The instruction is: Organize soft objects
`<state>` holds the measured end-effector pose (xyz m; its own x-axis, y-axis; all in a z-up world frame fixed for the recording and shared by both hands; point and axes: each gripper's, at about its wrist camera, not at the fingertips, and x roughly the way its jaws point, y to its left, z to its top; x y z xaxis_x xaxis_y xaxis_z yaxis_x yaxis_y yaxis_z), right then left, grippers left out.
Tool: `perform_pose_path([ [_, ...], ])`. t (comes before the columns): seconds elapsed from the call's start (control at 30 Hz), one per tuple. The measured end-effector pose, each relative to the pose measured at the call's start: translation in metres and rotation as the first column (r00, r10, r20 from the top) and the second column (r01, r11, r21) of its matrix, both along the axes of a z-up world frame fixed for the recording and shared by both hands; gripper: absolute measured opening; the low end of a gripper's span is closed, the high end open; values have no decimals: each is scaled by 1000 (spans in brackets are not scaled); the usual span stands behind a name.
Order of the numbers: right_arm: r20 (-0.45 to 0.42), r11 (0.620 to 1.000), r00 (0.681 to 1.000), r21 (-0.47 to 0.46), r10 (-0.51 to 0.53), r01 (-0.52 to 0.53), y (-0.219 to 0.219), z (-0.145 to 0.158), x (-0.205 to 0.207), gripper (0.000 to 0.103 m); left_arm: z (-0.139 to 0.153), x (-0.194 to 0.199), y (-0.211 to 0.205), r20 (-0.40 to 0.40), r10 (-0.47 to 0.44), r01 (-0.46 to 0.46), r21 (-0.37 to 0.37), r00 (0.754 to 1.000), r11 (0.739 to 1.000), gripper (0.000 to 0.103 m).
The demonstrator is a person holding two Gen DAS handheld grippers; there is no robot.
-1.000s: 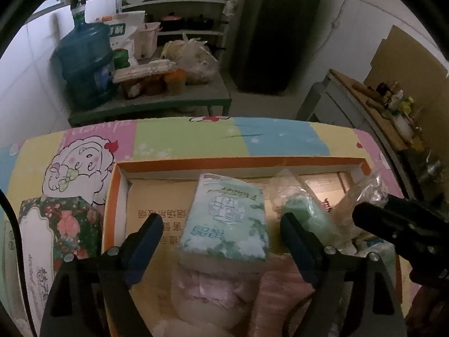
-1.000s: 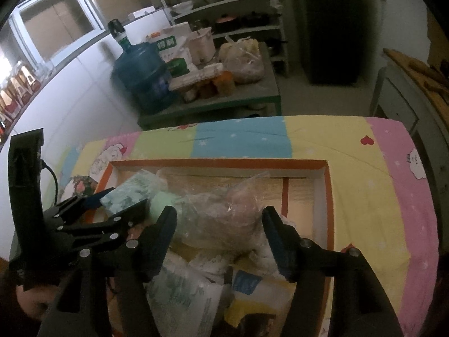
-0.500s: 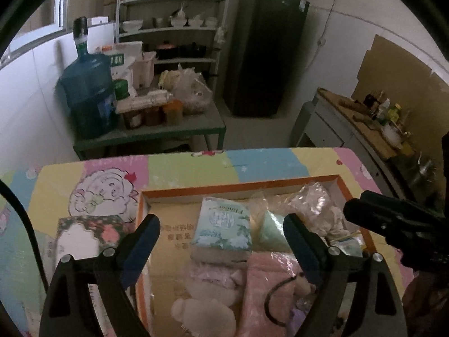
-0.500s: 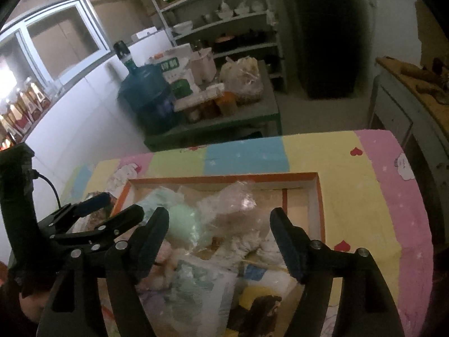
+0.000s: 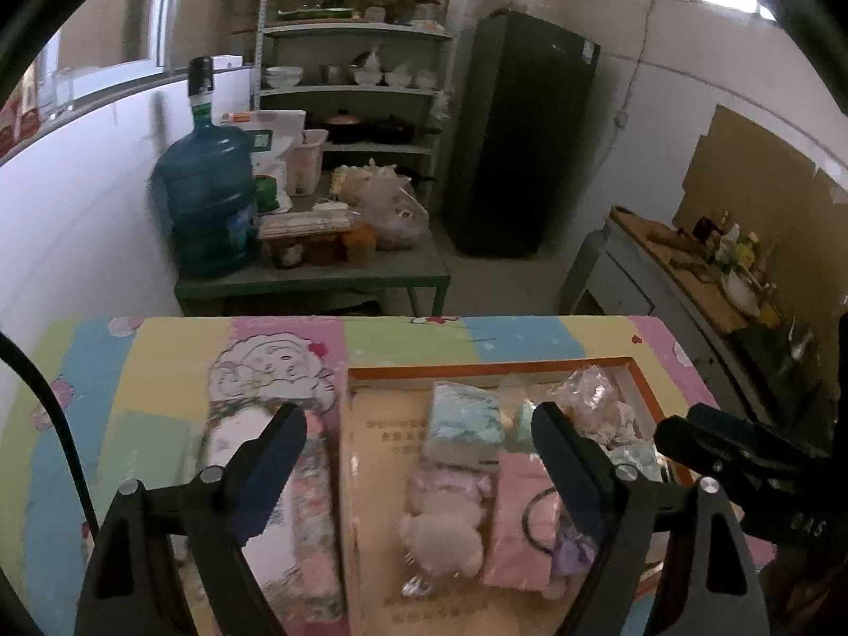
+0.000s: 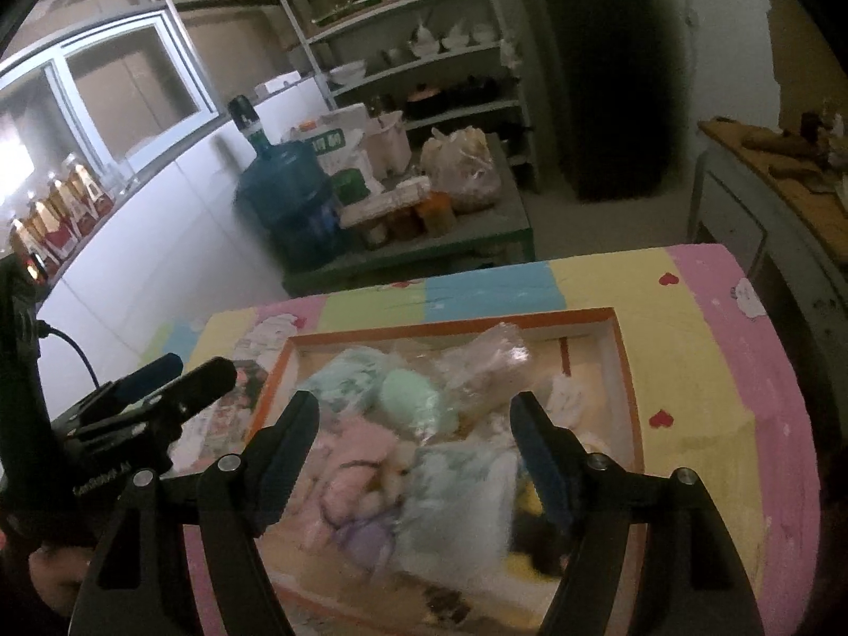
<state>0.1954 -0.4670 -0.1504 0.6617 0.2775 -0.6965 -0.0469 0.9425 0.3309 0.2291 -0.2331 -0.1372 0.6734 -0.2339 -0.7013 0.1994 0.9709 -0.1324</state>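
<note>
Both the left gripper (image 5: 418, 456) and the right gripper (image 6: 413, 434) are held wide apart (nothing clamped) above the orange-rimmed box (image 5: 493, 369) of soft items.

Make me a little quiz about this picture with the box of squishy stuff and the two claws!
1. True or false: the left claw is squeezing the green tissue pack.
2. Where does the flowery box lie? A) inside the orange-rimmed box B) on the tablecloth beside it C) on the shelf
3. Fill in: the big blue water jug stands on a low ____ behind the bright tablecloth.

Key:
1. False. Both the left claw and the right claw are open and hold nothing.
2. B
3. table
</note>
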Motion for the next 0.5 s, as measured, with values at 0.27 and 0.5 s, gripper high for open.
perform_pose_path([
  [0.27, 50, 994, 997, -80, -64, 68, 50, 28, -36, 76, 24, -36, 38, 63, 7, -10, 41, 998, 999, 82],
  [0.5, 87, 984, 990, -133, -110, 121, 104, 50, -67, 76, 46, -74, 89, 107, 65, -72, 67, 992, 995, 82],
])
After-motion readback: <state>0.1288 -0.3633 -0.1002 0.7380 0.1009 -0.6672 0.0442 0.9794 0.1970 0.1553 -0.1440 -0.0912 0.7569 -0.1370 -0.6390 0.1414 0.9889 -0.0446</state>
